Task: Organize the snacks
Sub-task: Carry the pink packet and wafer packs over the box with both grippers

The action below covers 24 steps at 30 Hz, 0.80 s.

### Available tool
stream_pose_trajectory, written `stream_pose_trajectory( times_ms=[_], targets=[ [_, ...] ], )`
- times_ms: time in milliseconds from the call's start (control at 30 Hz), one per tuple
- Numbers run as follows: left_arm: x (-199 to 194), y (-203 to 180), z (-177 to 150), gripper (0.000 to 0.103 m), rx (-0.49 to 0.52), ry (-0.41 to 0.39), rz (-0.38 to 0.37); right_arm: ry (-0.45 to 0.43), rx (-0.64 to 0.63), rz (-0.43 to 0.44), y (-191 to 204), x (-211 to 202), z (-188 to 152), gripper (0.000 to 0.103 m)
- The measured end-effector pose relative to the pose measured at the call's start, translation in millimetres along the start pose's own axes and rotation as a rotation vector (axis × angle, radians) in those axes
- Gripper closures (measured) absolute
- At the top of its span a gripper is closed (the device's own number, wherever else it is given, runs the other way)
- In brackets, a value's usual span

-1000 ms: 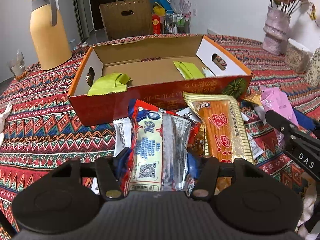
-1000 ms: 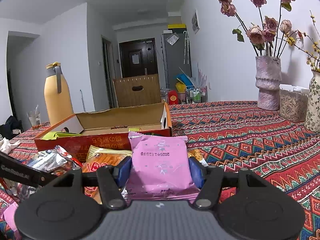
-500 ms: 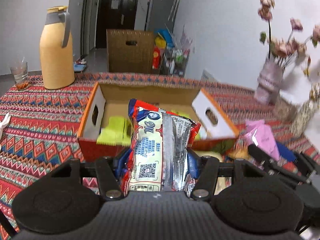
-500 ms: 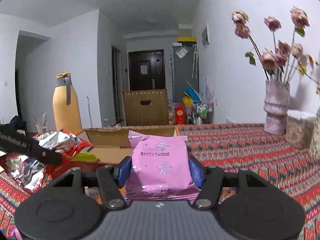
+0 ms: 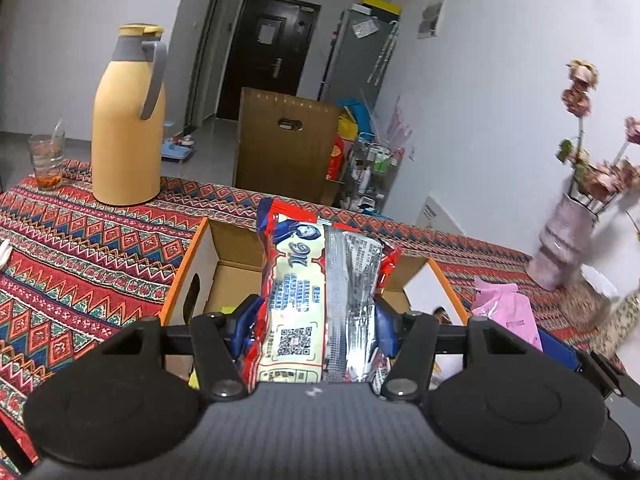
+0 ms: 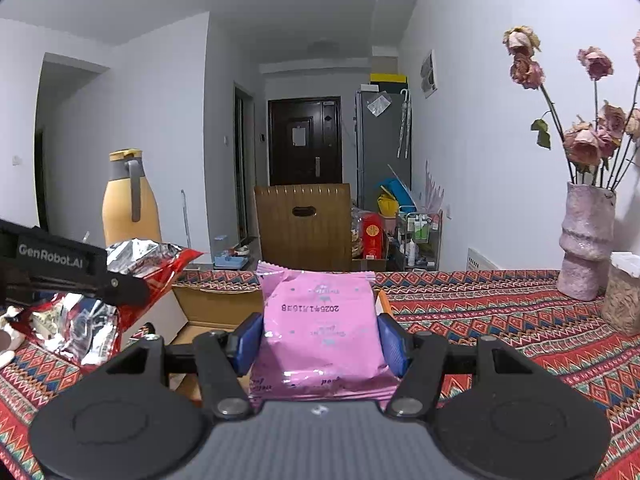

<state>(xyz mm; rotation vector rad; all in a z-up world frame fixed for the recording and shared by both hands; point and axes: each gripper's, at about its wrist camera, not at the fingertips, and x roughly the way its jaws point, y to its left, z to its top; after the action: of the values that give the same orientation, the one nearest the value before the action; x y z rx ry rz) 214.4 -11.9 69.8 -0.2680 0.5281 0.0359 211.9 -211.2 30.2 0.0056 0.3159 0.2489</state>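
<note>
My left gripper (image 5: 316,320) is shut on a red, cream and silver snack packet (image 5: 316,292), held in the air over the open orange cardboard box (image 5: 188,264). My right gripper (image 6: 320,338) is shut on a pink snack packet (image 6: 320,320), lifted just in front of the same box (image 6: 216,304). In the right wrist view the left gripper's finger (image 6: 60,268) and its foil packet (image 6: 92,312) show at the left edge. In the left wrist view the pink packet (image 5: 508,312) shows at the right, beside the box. The packets and grippers hide most of the box's inside.
A patterned red tablecloth (image 5: 80,240) covers the table. A yellow thermos jug (image 5: 128,120) and a glass (image 5: 46,160) stand at the far left. A pink vase of dried flowers (image 6: 586,240) and a jar (image 6: 622,300) stand at the right. A brown chair back (image 6: 304,224) rises behind the table.
Both grippers have risen and moved towards the box with their packets. The loose snacks on the cloth in front of the box have dropped out of sight in both views.
</note>
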Motion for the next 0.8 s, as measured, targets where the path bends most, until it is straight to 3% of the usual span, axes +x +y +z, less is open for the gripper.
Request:
stream_pose_trajectory(
  times_ms=[333, 733, 800],
  targets=[
    [51, 15, -2, 0.044, -0.041, 0.023, 0.034, 0.044, 0.024, -0.032, 1, 60, -5, 0.043],
    [71, 25, -17, 0.044, -0.022, 0.043, 0.058, 0.106, 0.031, -0.006, -4, 82, -27, 0.043],
    [68, 25, -17, 0.039, -0.022, 0.027, 0.055, 0.11, 0.033, -0.003, -4, 83, -27, 0.042]
  ],
)
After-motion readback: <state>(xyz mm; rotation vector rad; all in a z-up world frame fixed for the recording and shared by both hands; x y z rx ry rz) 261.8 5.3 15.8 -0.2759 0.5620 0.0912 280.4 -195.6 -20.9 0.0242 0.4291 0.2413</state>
